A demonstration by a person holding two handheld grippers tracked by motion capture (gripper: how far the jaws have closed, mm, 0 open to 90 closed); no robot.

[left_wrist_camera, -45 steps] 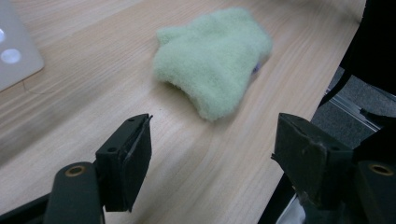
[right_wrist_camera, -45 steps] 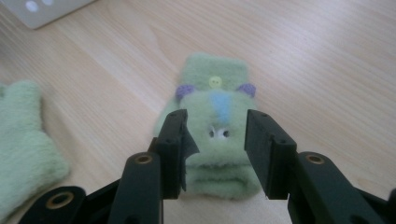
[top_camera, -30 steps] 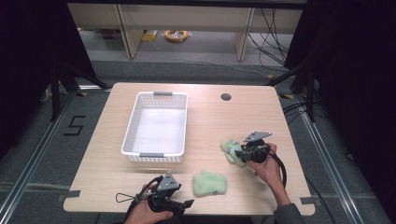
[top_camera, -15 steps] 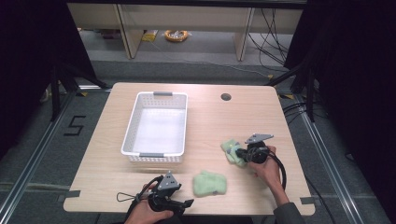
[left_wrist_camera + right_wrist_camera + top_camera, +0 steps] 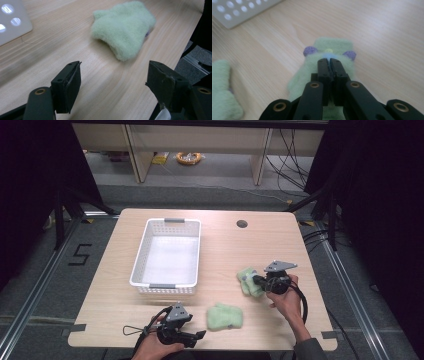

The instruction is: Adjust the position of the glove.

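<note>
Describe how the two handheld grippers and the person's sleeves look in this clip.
Both the left gripper and the right gripper are black, each with a grey three-cornered plate on top, brass-coloured rivets at the jaw arms, flat rectangular pads, and a trailing black cable. A grey sleeve cuff shows on the right arm.

- Even overhead light brightens the wooden table [image 5: 220,245]; the surroundings fall into darkness.
- The white basket [image 5: 167,255] shows mild glare.
- In the right gripper view, near jaws blur; shadows stay soft.
</note>
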